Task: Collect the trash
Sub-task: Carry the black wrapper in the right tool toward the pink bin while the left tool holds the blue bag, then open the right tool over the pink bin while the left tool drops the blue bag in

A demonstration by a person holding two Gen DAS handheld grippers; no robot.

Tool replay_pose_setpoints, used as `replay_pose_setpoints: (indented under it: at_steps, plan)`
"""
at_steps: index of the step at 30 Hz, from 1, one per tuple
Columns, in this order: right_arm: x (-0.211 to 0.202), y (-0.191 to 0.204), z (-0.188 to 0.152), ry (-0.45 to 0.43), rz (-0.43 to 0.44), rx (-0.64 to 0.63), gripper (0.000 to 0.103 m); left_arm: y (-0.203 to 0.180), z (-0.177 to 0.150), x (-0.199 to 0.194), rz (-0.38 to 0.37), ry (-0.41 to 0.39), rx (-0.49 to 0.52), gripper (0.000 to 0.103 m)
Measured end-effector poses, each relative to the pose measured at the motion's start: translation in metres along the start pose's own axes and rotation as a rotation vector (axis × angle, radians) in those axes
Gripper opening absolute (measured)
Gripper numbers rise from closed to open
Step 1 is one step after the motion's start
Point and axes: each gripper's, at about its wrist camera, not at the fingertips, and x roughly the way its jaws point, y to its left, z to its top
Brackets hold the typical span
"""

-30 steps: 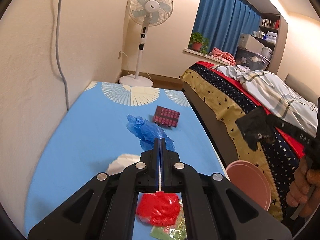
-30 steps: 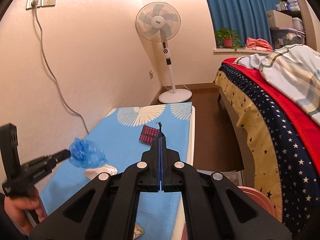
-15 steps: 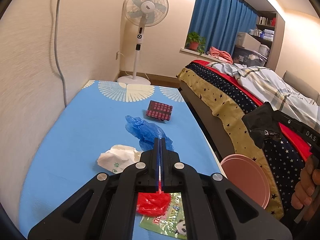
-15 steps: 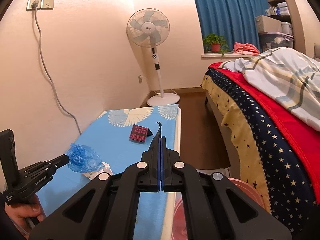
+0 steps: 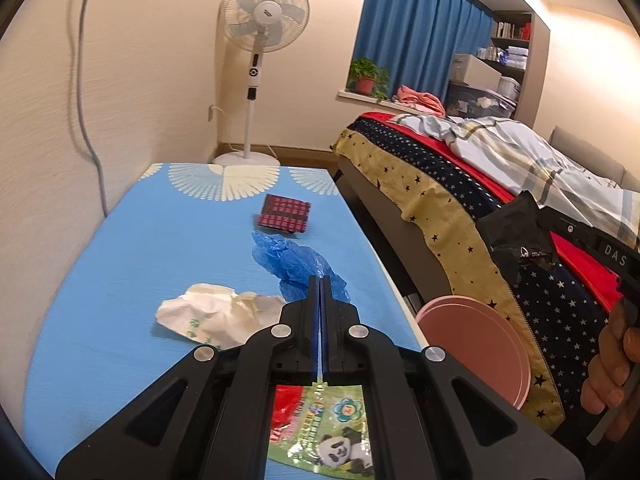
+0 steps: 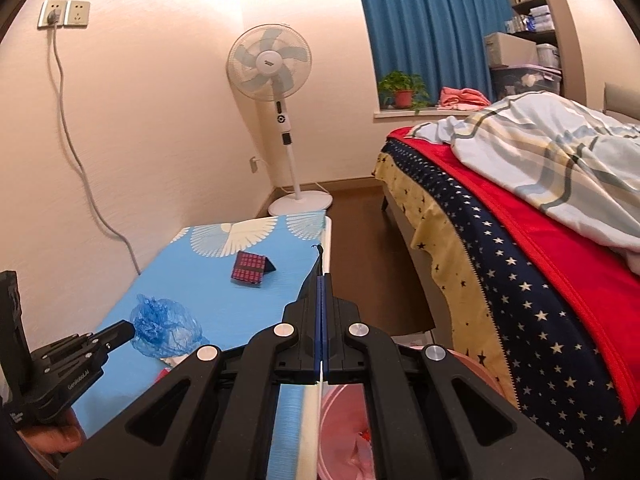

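Over the blue-clothed table (image 5: 132,264) my left gripper (image 5: 321,280) is shut with nothing in it. Its tips hover by a blue plastic bag (image 5: 298,264). A crumpled white paper (image 5: 208,314) lies to the left of it, and a red patterned folded card (image 5: 285,216) lies farther back. Under the fingers sit a red wrapper (image 5: 285,406) and a green panda wrapper (image 5: 336,436). My right gripper (image 6: 320,276) is shut on a crumpled black bag (image 5: 514,236), above a pink bin (image 5: 476,344) beside the table. In the right wrist view only a black wisp (image 6: 318,249) shows at the tips.
A bed with a starred cover (image 5: 448,200) runs along the right of the table, leaving a narrow aisle. A standing fan (image 5: 262,40) is at the far end. A cable (image 6: 76,168) hangs down the left wall. A hand (image 5: 612,364) holds the right gripper.
My left gripper has drawn back along the table, so the white paper and panda wrapper show more. The right gripper has swung sideways with the black bag still held.
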Motion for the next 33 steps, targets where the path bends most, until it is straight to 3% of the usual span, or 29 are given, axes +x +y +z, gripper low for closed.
replay_pose_setpoints:
  at_steps: [7,16,23,33]
  plan:
    - [0.000,-0.008,-0.001,0.002,-0.026,0.014,0.000,-0.014,-0.001,0.006,-0.023,0.002,0.021,0.000]
    - [-0.003,-0.008,-0.009,-0.020,-0.102,-0.079,0.000,-0.029,-0.007,0.013,-0.056,0.022,0.056,0.000]
    - [-0.007,-0.016,-0.008,-0.037,-0.125,-0.059,0.000,-0.049,-0.013,0.022,-0.093,0.037,0.086,0.000]
    - [0.003,-0.044,-0.009,0.004,-0.144,0.050,0.000,-0.074,-0.016,0.035,-0.156,0.043,0.118,0.000]
